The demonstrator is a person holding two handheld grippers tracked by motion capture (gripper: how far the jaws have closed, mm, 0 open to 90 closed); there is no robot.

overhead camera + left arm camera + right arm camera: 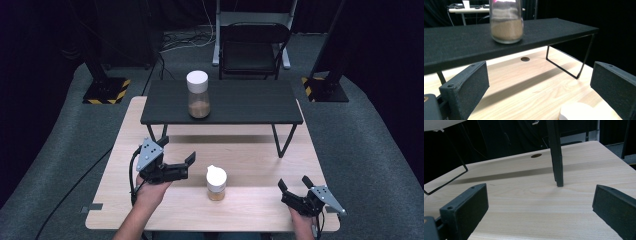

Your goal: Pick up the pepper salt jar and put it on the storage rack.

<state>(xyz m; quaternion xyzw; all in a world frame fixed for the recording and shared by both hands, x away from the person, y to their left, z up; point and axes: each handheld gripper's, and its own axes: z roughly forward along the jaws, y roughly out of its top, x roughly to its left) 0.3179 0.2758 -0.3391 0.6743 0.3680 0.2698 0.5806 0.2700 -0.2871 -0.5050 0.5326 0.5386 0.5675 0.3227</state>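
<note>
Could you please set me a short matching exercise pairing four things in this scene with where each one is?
Things:
1. large jar
2. small jar
3. left gripper
4. right gripper

Places:
A. near the table's front right corner
B. on the black shelf
C. on the wooden table, front centre
D. just left of the small jar, jaws open toward it

Pairs: 1-B, 2-C, 3-D, 4-A

Small jar [216, 183] before shelf [235, 102] bearing large jar [198, 95].
</note>
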